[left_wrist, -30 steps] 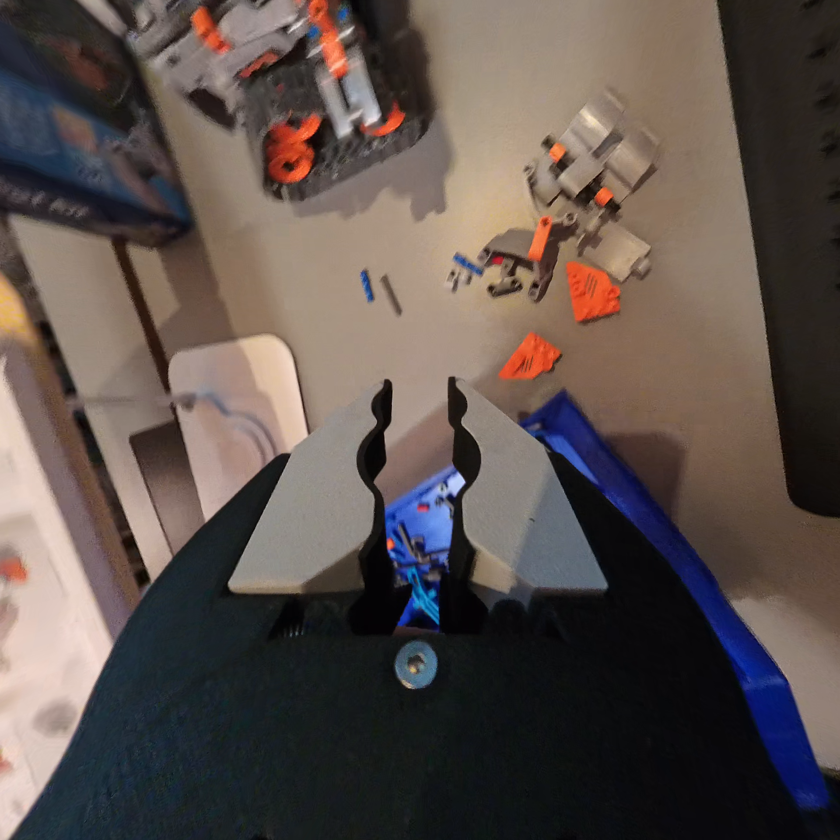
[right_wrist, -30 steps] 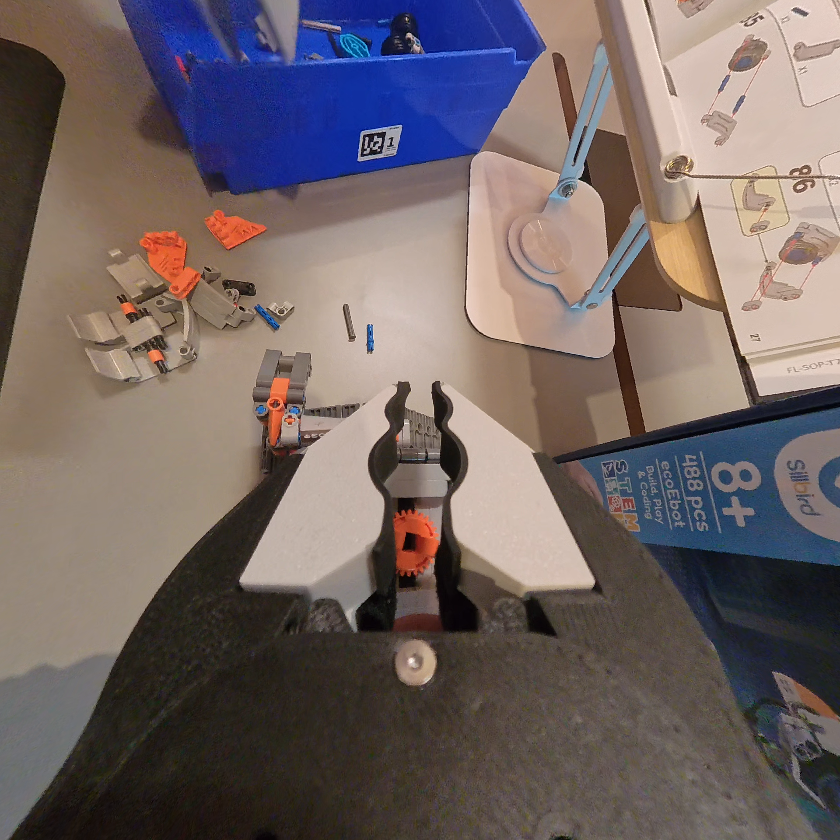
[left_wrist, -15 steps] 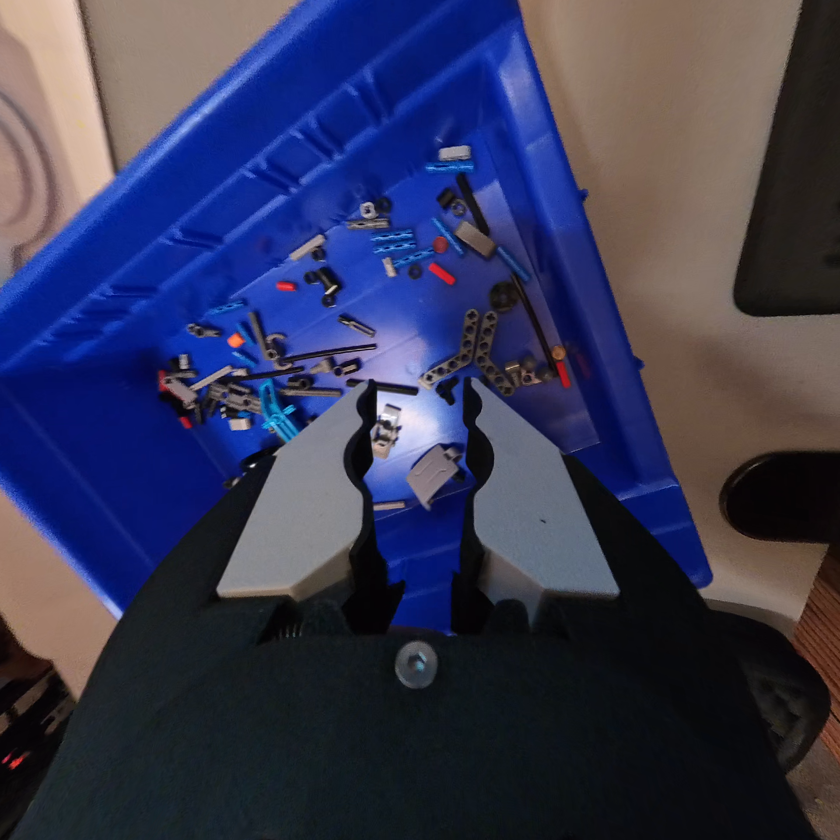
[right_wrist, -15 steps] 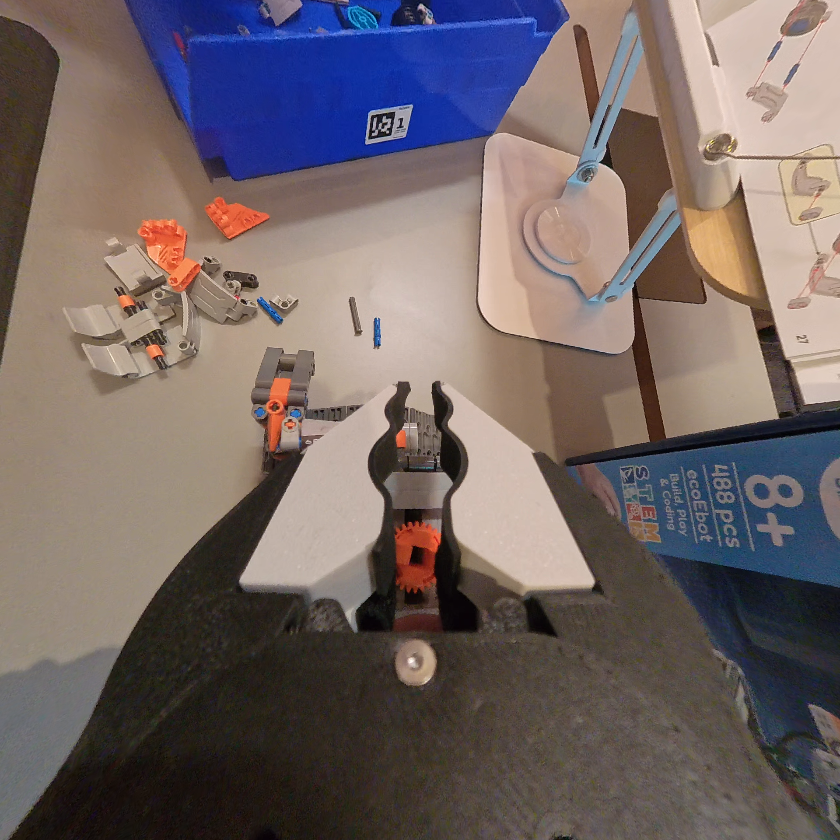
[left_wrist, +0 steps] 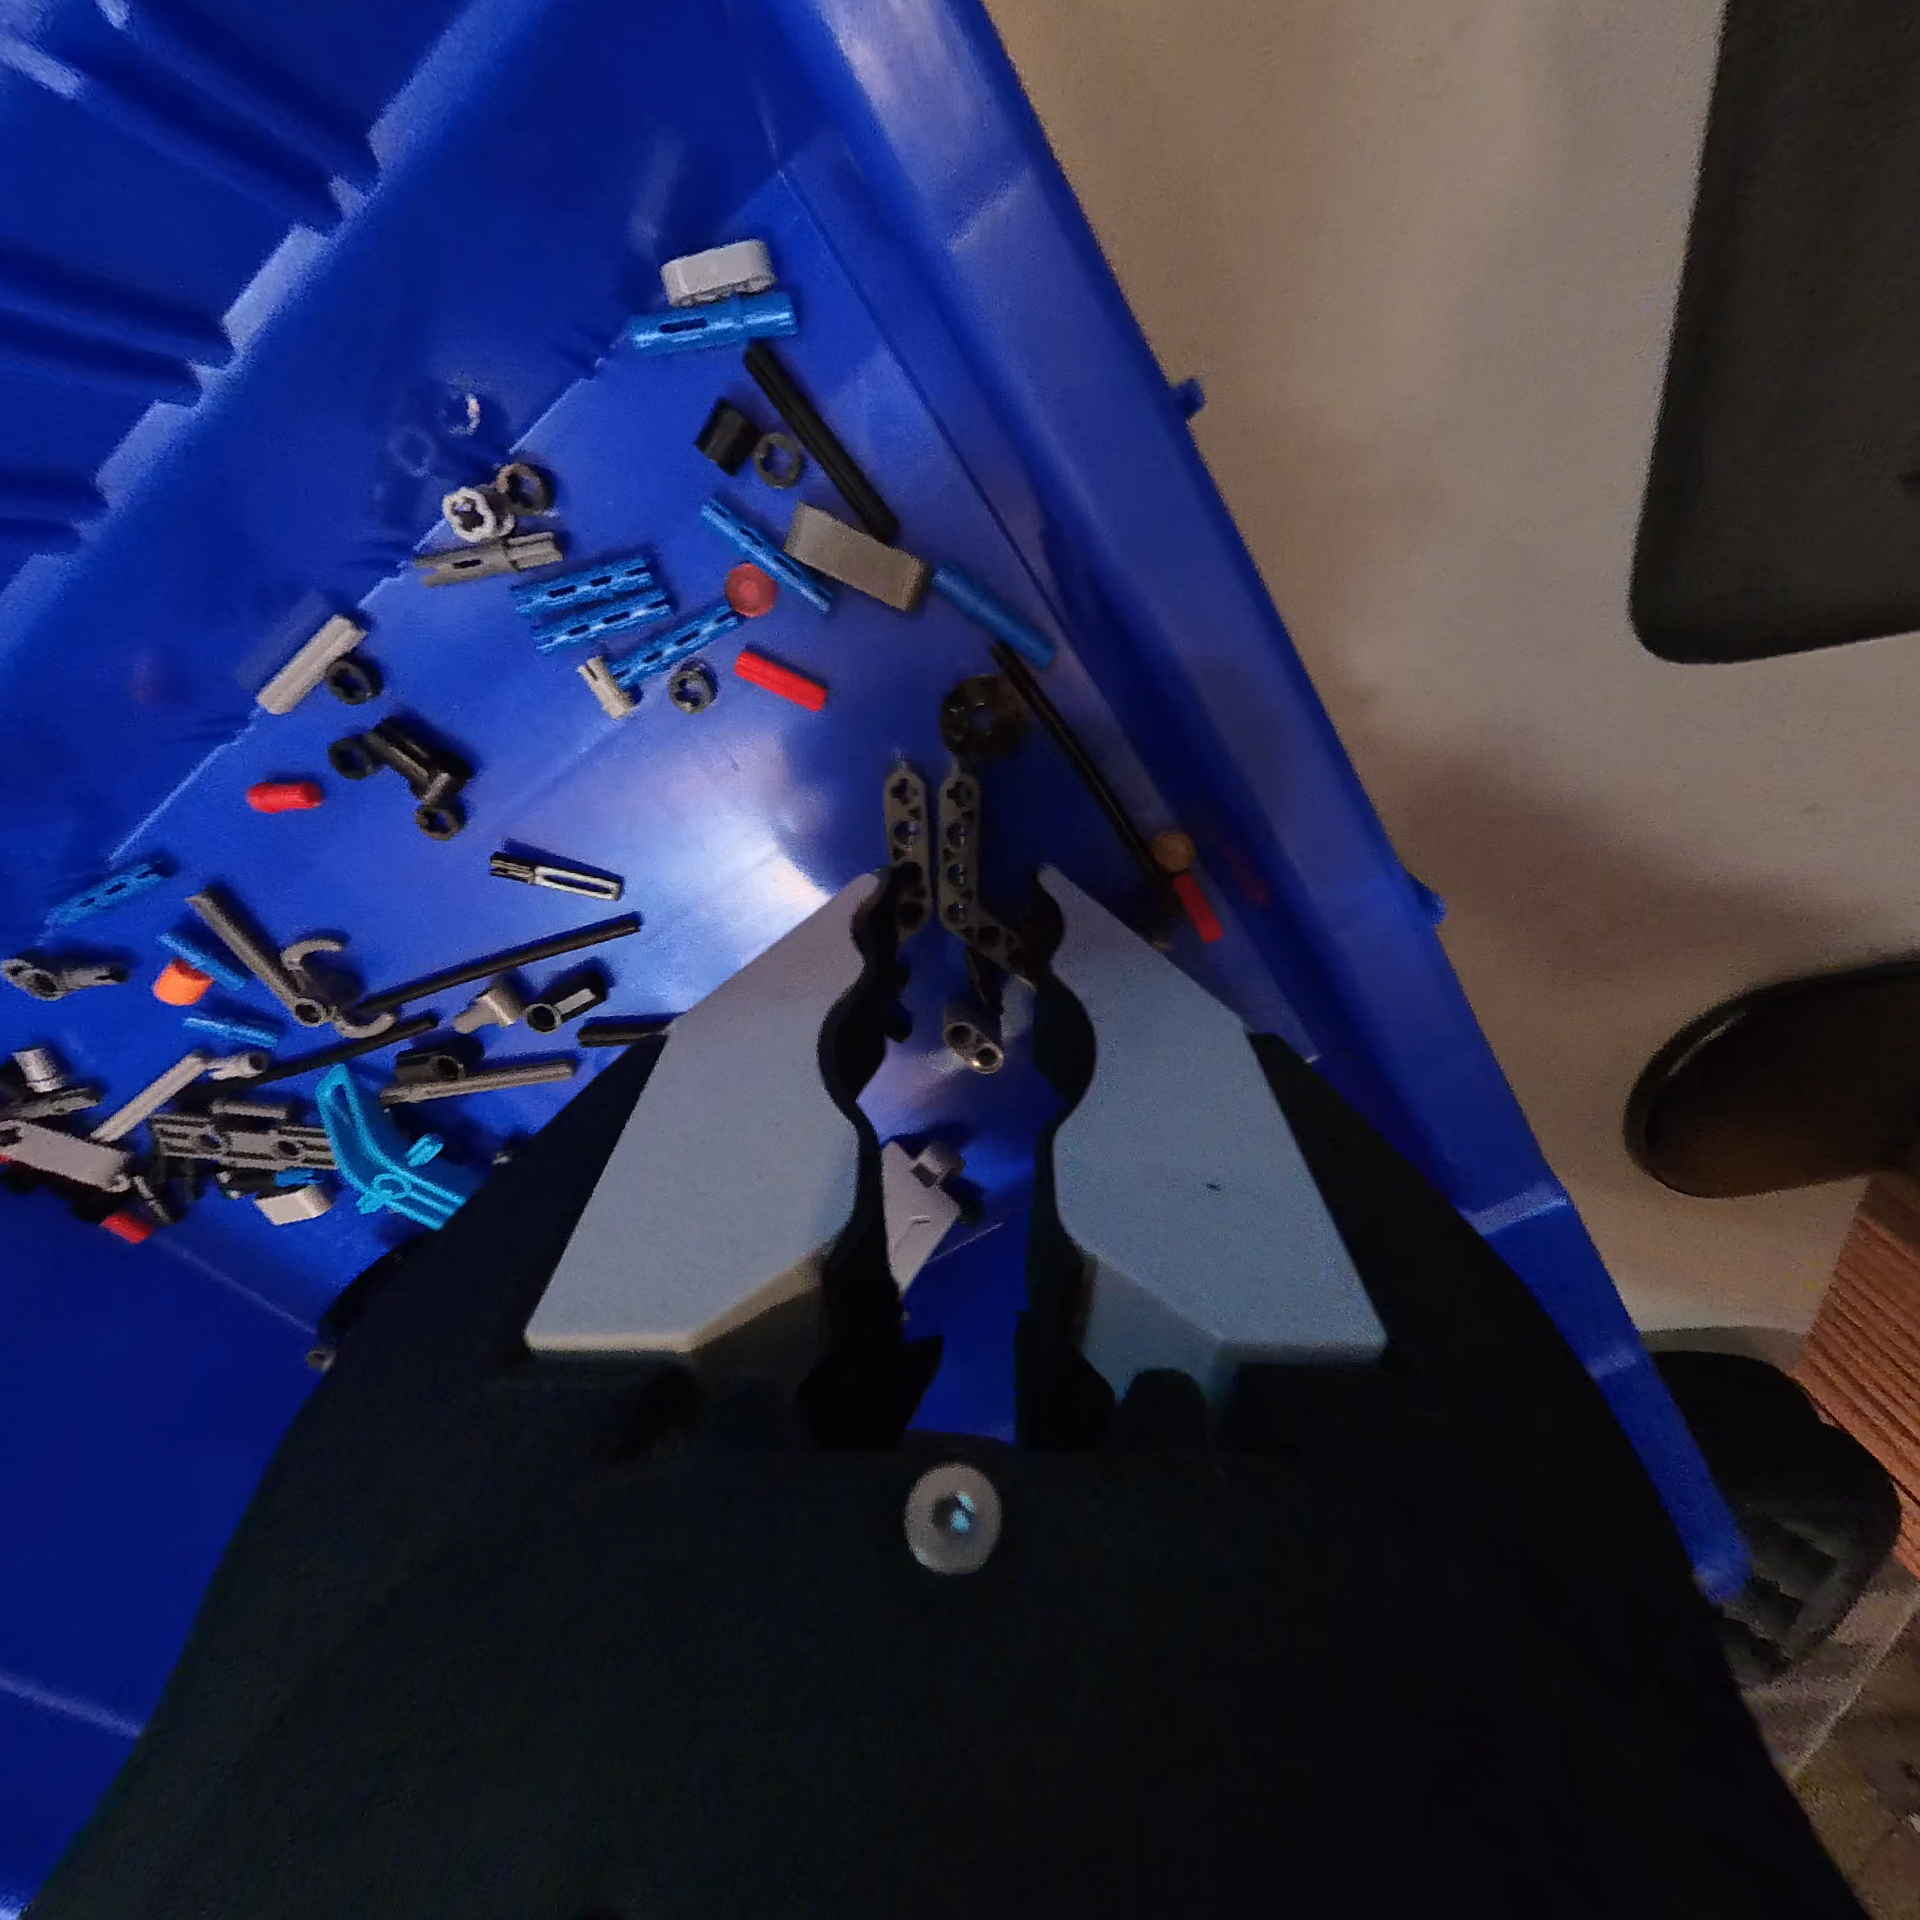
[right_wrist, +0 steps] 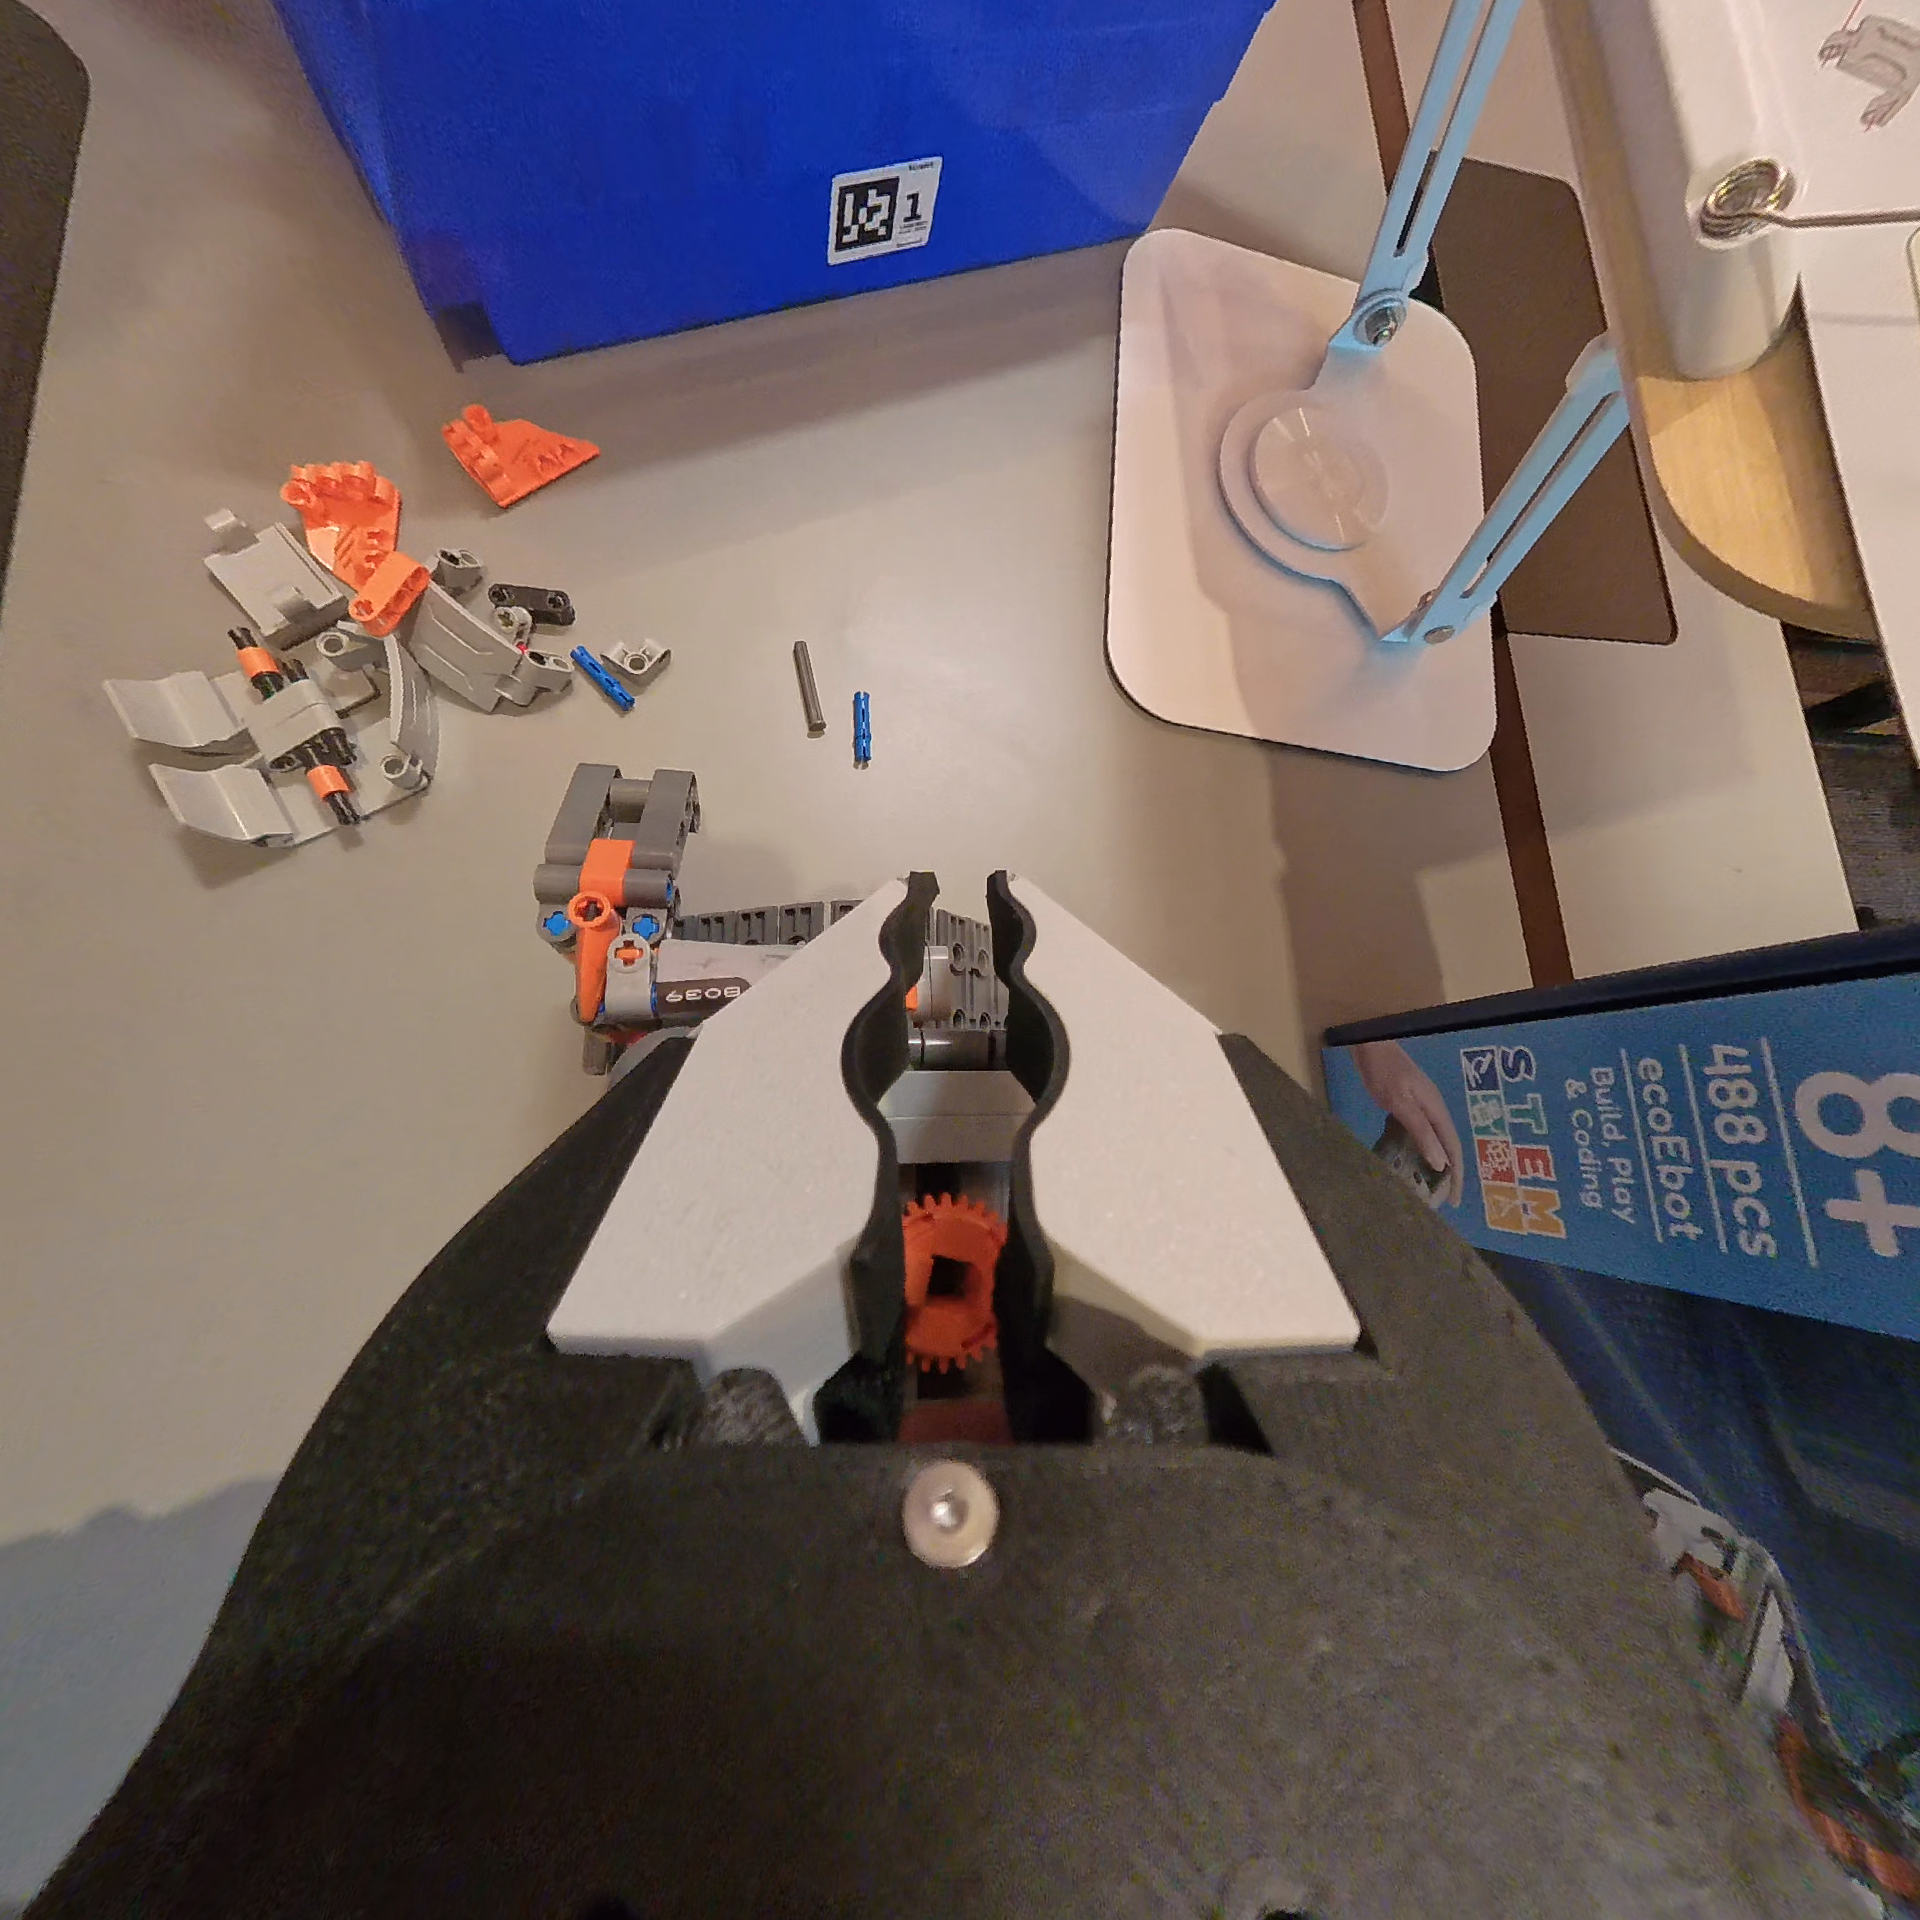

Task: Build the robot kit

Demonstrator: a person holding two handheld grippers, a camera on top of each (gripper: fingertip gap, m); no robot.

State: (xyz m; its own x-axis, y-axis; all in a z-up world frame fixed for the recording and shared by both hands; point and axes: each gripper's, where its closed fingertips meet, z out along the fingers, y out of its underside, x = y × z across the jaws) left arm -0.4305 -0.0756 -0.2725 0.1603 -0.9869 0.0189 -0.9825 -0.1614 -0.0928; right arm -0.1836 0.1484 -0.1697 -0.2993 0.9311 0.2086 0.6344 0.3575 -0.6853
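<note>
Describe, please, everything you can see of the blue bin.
The blue bin looks like glossy moulded plastic, open-topped, with ribbed sloping walls and a flat floor. It stands on the pale table; a black-and-white square tag sits on its outer front wall. Loose small building pieces litter the floor: blue pins, red pegs, grey connectors, black axles and two dark angled beams. The left gripper hangs open inside it, tips by those beams; contact is unclear.
</note>
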